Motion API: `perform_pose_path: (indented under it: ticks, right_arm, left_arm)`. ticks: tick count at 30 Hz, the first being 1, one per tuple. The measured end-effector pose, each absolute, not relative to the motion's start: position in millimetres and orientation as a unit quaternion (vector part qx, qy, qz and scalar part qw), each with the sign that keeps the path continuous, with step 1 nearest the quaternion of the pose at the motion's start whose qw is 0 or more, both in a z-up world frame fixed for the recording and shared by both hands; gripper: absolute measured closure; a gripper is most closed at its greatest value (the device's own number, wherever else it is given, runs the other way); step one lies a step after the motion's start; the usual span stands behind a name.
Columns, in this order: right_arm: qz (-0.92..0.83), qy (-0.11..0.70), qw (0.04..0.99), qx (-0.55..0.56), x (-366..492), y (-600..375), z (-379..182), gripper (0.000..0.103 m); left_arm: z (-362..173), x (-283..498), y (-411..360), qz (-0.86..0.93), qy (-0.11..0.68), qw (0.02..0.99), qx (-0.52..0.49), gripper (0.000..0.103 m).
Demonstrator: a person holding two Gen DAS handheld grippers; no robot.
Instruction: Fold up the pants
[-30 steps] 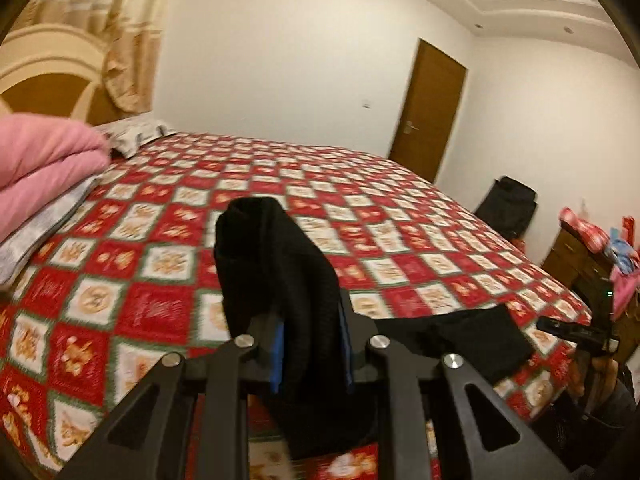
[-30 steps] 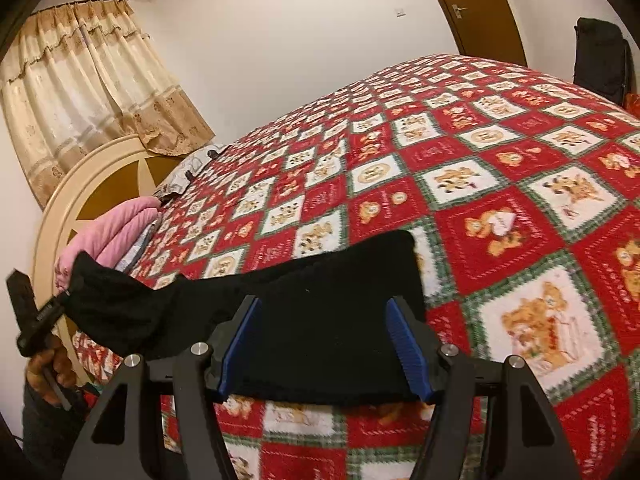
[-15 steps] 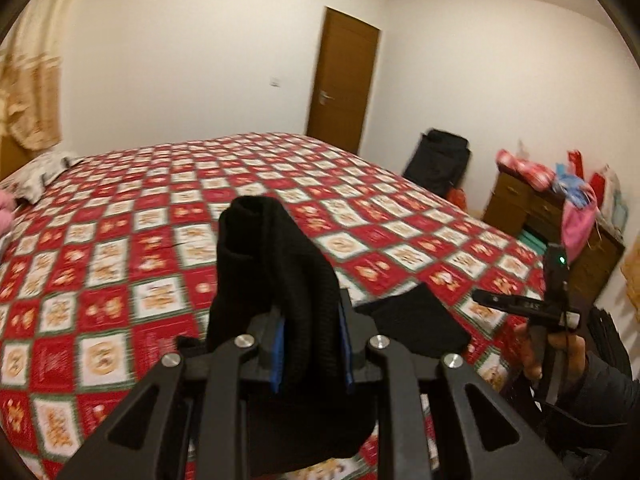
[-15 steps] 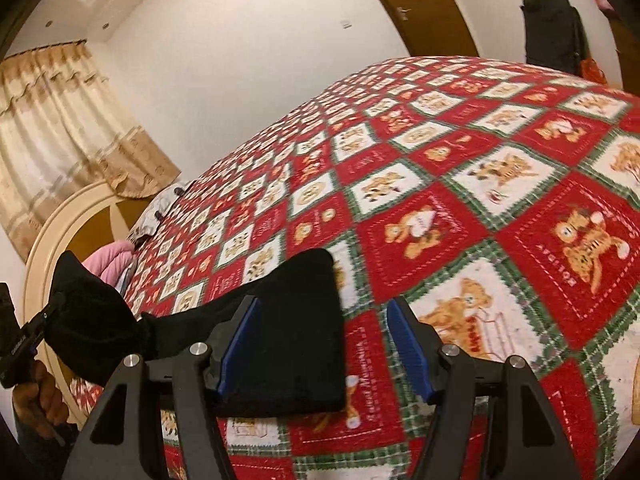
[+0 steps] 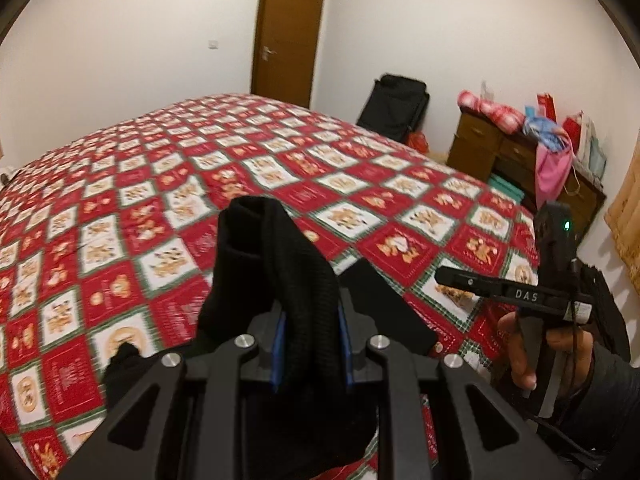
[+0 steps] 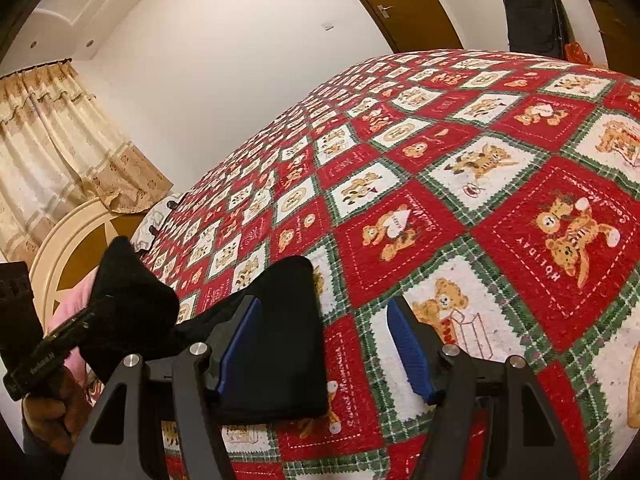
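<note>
The black pants [image 5: 272, 264] lie partly on the red patchwork bedspread [image 5: 160, 184]. My left gripper [image 5: 310, 350] is shut on a bunched end of the pants and holds it up above the bed. The other end of the pants [image 6: 280, 344] lies flat on the bedspread [image 6: 500, 184] near the front edge. My right gripper [image 6: 322, 350] is open, its blue pads [image 6: 410, 354] spread, with the pants' end under the left finger. The right gripper also shows in the left wrist view [image 5: 508, 292], held in a hand, and the left gripper in the right wrist view [image 6: 60, 340].
A brown door [image 5: 288, 32], a black suitcase [image 5: 394, 104] and a wooden dresser [image 5: 516, 152] piled with clothes stand beyond the bed. A curtain [image 6: 60, 148], a round headboard [image 6: 68, 248] and a pink blanket [image 6: 68, 308] are at the bed's head.
My left gripper has swung right with the pants' end, toward the door and dresser. My right gripper has shifted right, so the flat end now lies under its left finger.
</note>
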State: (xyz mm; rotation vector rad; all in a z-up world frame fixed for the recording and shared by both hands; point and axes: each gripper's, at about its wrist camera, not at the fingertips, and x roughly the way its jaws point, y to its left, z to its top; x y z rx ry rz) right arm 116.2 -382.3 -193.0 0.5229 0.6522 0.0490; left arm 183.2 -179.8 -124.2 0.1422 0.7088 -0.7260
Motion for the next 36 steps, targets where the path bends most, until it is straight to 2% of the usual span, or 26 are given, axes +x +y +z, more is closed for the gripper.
perform_pose_path:
  ticks: [7,11,16,18,20,22,25,27,28,32,35,36]
  right_arm:
    - [0.018,0.319,0.91,0.264,116.8,-386.5,-198.1,0.036]
    - [0.015,0.317,0.912,0.259,116.9,-386.9,-199.4,0.036]
    - [0.002,0.307,0.918,0.252,115.5,-390.6,-198.5,0.036]
    - [-0.003,0.3,0.919,0.255,113.4,-392.6,-196.5,0.036]
    - [-0.002,0.294,0.922,0.252,110.7,-390.4,-191.9,0.036]
    - [0.012,0.283,0.926,0.248,107.1,-382.0,-183.6,0.036]
    - [0.042,0.269,0.94,0.204,103.2,-353.0,-168.9,0.036]
    - [0.065,0.265,0.95,0.151,103.4,-322.4,-158.6,0.036]
    - [0.071,0.263,0.953,0.134,103.5,-311.5,-155.4,0.036]
    - [0.069,0.275,0.959,0.022,106.7,-261.6,-158.8,0.036]
    - [0.068,0.319,0.945,-0.005,111.5,-253.1,-174.1,0.058]
    - [0.064,0.33,0.942,-0.012,112.5,-254.7,-177.4,0.06]
  left_arm:
    - [-154.3,190.8,-222.2,-0.351,0.368,0.856,0.094,0.08]
    - [-168.0,188.1,-237.2,-0.354,0.375,0.85,0.102,0.075]
    - [-147.8,174.5,-221.1,-0.375,0.362,0.853,0.028,0.072]
    - [-133.6,161.7,-203.3,-0.374,0.337,0.864,0.006,0.067]
    - [-129.9,153.2,-191.1,-0.357,0.316,0.879,0.0,0.046]
    - [-133.3,147.5,-169.3,-0.318,0.304,0.898,-0.008,0.038]
    - [-146.8,141.1,-140.5,-0.257,0.292,0.921,0.002,0.038]
    - [-158.5,137.7,-124.8,-0.192,0.279,0.941,0.02,0.034]
    - [-165.5,139.6,-116.7,-0.167,0.282,0.945,0.014,0.03]
    - [-183.7,151.9,-102.8,-0.158,0.319,0.934,-0.029,0.029]
    - [-190.9,153.6,-107.1,-0.154,0.326,0.932,-0.022,0.029]
    - [-190.9,153.5,-108.6,-0.155,0.325,0.933,-0.02,0.029]
